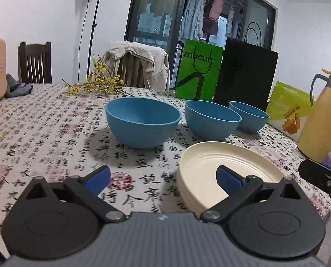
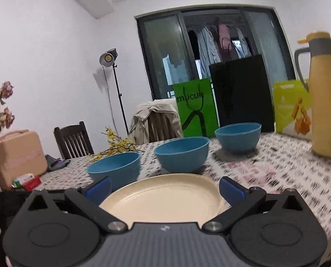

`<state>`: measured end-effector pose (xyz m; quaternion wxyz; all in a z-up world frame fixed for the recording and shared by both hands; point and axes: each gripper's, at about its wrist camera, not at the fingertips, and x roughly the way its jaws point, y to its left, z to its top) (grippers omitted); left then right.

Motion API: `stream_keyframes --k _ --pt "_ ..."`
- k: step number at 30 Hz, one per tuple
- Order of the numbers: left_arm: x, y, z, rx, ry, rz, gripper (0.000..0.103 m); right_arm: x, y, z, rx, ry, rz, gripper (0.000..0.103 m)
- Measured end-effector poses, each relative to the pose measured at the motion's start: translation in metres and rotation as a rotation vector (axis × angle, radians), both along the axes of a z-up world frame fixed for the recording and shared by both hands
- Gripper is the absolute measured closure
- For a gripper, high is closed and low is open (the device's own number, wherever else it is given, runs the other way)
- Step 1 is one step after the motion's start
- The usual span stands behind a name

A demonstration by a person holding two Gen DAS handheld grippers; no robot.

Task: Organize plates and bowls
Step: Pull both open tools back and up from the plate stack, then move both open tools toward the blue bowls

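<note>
The left gripper (image 1: 163, 178) was spread wide with nothing between its blue fingertips (image 1: 98, 176), and it hung over the printed tablecloth (image 1: 54, 138). Just to the right of it, partly under its right finger, lay a stack of cream plates (image 1: 210, 169), the top one with ridged rings inside. Ahead of the left gripper three blue bowls stood in a row, apart from each other: the largest bowl (image 1: 143, 122) straight ahead, the middle bowl (image 1: 212, 120) ahead and to the right, and the smallest bowl (image 1: 250, 116) farther right and farther away. The right gripper (image 2: 165, 188) was also spread wide and held nothing; the cream plates lay directly ahead of it, between the lines of its two fingers and close to them, but I could not tell if a finger touched the rim. Beyond the plates, from this gripper, the same bowls stood ahead. A yellow thermos jug (image 2: 325, 98) stood far to the right of the right gripper, and a green paper bag (image 2: 195, 109) and a black bag (image 2: 241, 93) stood behind the bowls. A branch of yellow flowers (image 1: 98, 82) lay ahead and to the left of the left gripper.
</note>
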<state>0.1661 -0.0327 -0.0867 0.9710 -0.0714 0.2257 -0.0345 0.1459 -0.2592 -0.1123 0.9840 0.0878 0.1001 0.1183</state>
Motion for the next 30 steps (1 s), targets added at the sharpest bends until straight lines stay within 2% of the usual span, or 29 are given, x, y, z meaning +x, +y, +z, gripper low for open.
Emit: stream_keyframes --k 4,11,15,18,23,30 --pt "0.003 -0.013 0.003 0.033 -0.007 0.030 0.000 0.012 -0.013 0.008 -0.028 -0.005 0.028 0.000" --pt "0.003 -0.012 0.006 0.010 0.007 0.110 0.000 0.041 -0.019 0.017 -0.057 0.036 0.125 0.000" --pt "-0.003 -0.003 0.014 0.017 -0.040 0.145 0.000 0.047 -0.014 0.022 -0.101 0.040 0.161 0.000" --pt "-0.003 0.004 0.018 0.032 -0.057 0.157 0.000 0.051 -0.013 0.022 -0.094 0.033 0.170 0.000" --pt "-0.002 0.022 0.023 0.061 -0.059 0.131 0.000 0.055 -0.009 0.017 -0.018 0.053 0.152 0.000" --pt "-0.007 0.042 0.035 0.084 -0.129 0.034 0.000 0.044 0.000 0.012 0.028 0.081 0.058 0.000"
